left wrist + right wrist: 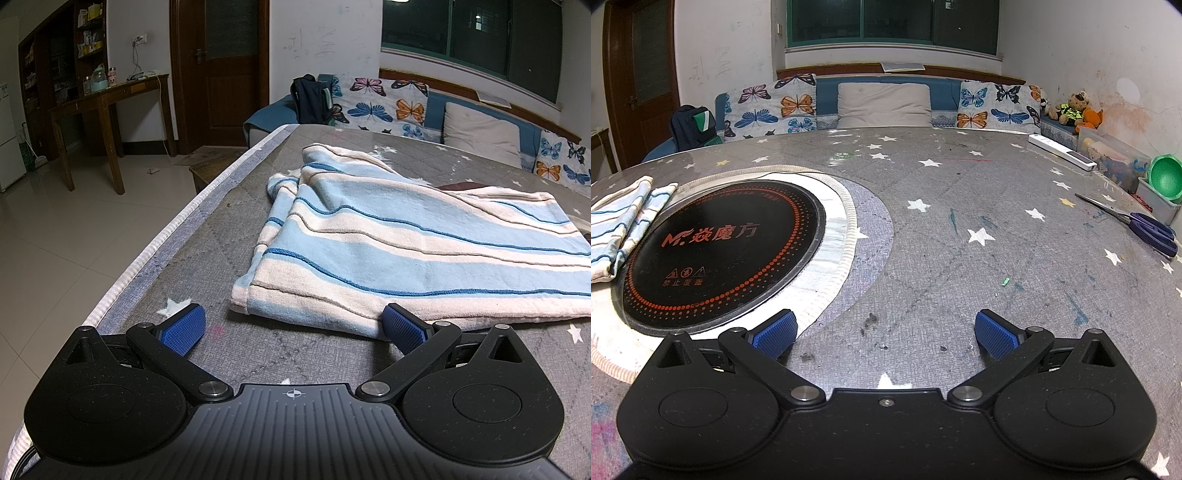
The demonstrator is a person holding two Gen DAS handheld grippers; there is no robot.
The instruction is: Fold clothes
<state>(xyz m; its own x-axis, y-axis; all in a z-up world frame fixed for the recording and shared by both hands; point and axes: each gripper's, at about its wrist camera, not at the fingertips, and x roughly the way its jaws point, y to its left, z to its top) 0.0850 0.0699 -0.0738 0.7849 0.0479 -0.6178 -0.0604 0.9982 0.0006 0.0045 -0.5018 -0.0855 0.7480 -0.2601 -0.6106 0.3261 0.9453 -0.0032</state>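
Left gripper point(291, 325) spread wide at the folded cloth's point(406, 243) edge, right gripper point(884, 334) spread too — its view alone shows cooktop point(720, 254), scissors point(1137, 221)

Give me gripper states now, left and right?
Left gripper: jaws open, holding nothing, at the striped garment edge.
Right gripper: jaws open, empty, over the table.

From my remote seat, the only clear print I could read sat on the black induction cooktop point(720, 254) set into the table: an orange "M." logo followed by the characters 焱魔方. Below it stood three small warning triangles over the line 禁止覆盖, while a ring of tiny orange characters near the top edge was too small for me to make out.
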